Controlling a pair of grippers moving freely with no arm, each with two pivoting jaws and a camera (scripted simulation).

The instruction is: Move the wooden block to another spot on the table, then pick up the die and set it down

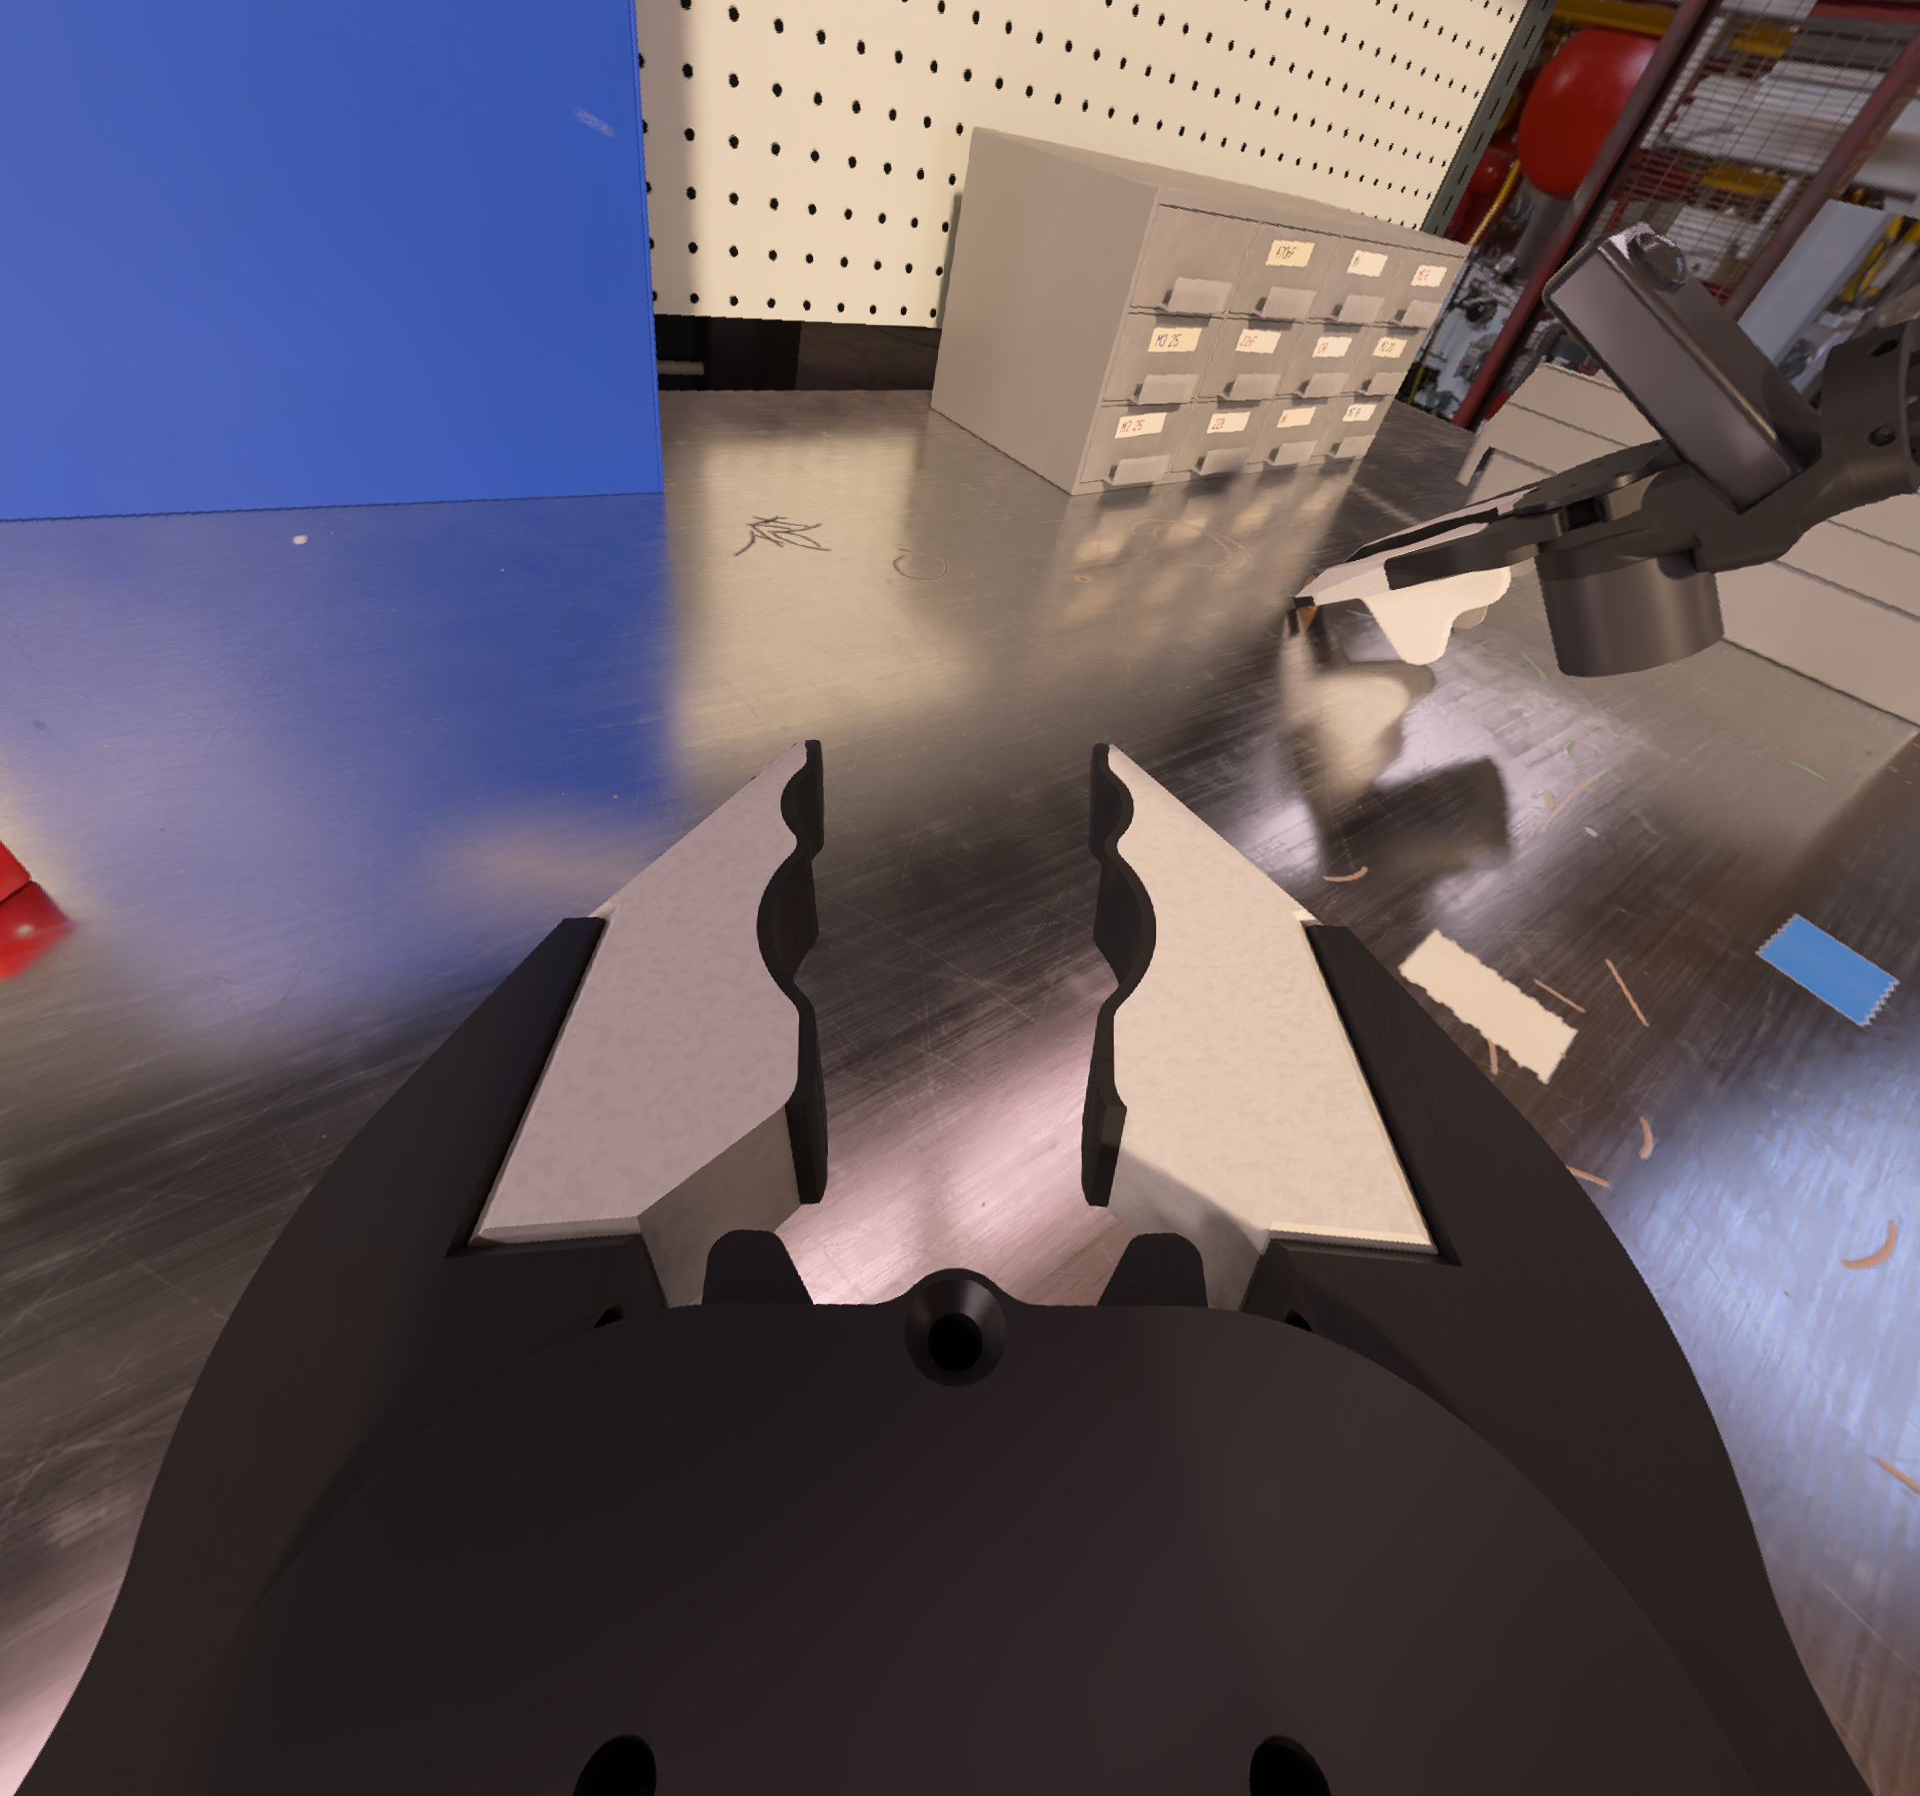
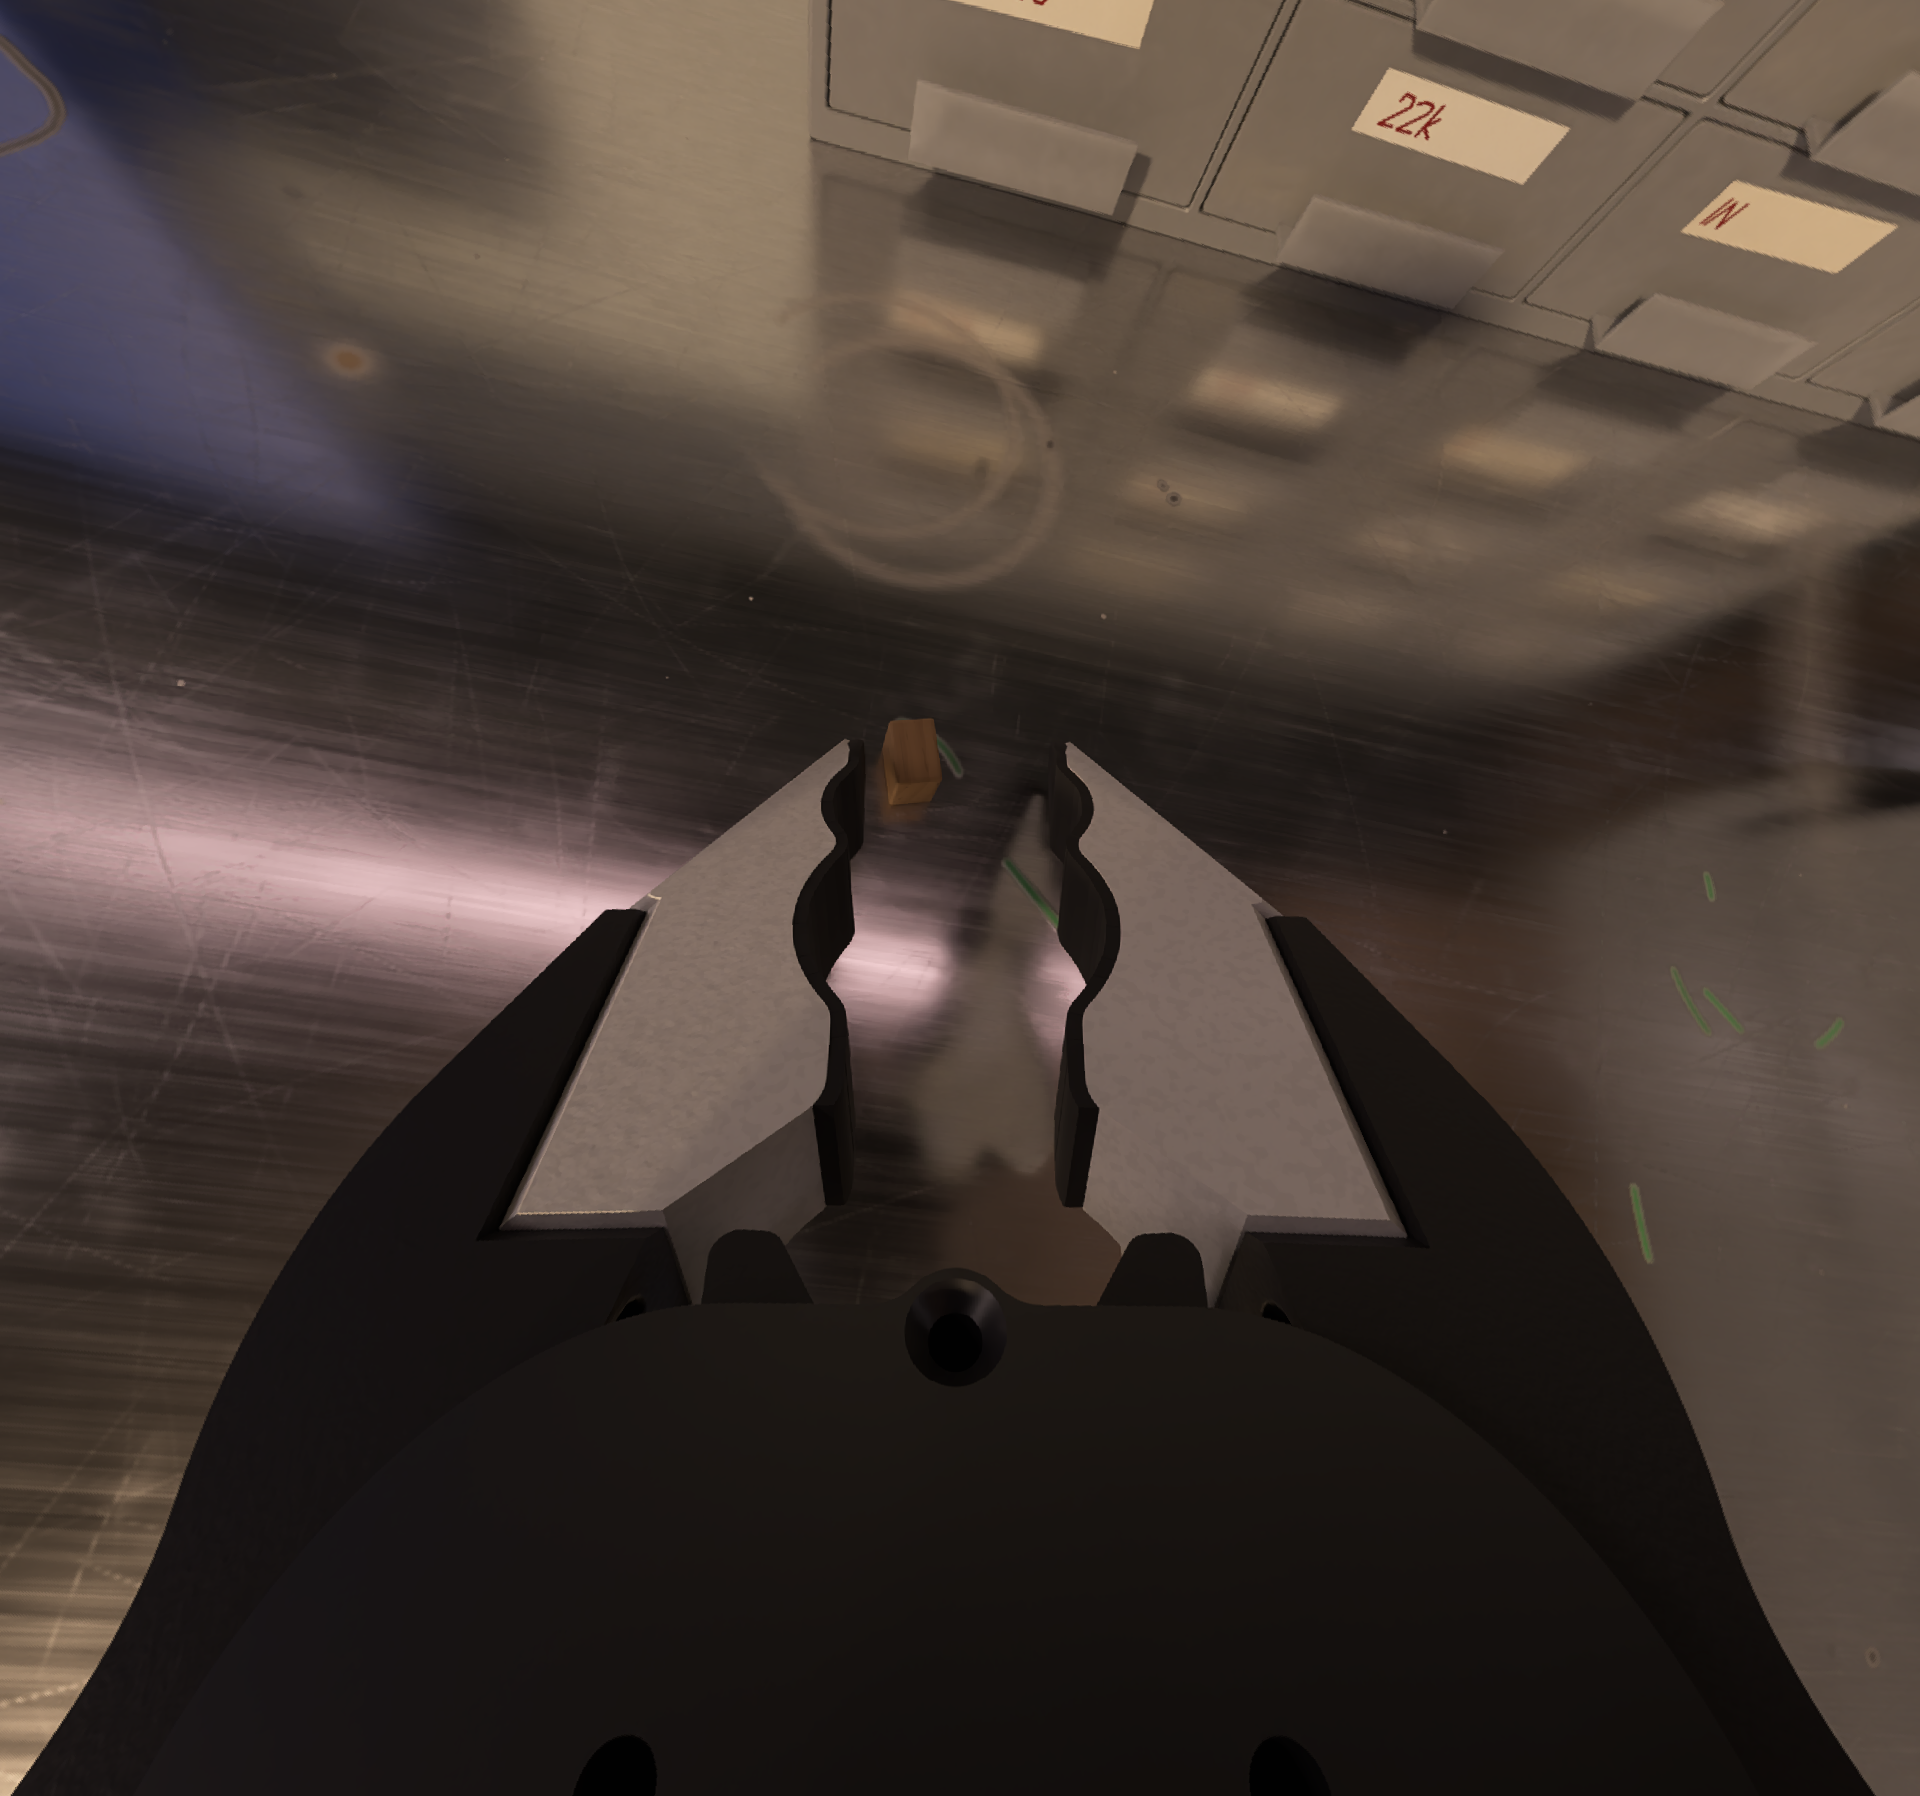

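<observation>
The small wooden block (image 2: 910,761) stands on the metal table (image 2: 416,811), just beyond my right gripper's (image 2: 958,754) fingertips and close to the left finger. The right gripper is open and holds nothing. It tilts down low over the table. In the left wrist view it shows at the right (image 1: 1314,598), with a brown sliver of the block (image 1: 1303,617) under its tip. My left gripper (image 1: 958,767) is open and empty above bare table. A red object (image 1: 26,915) is cut off at the left edge; I cannot tell whether it is the die.
A large blue box (image 1: 312,188) stands at the back left. A grey drawer cabinet (image 1: 1226,364) stands before a pegboard wall (image 1: 1039,84), close ahead of the right gripper (image 2: 1351,84). Beige tape (image 1: 1486,1014), blue tape (image 1: 1823,983) and shavings lie at the right.
</observation>
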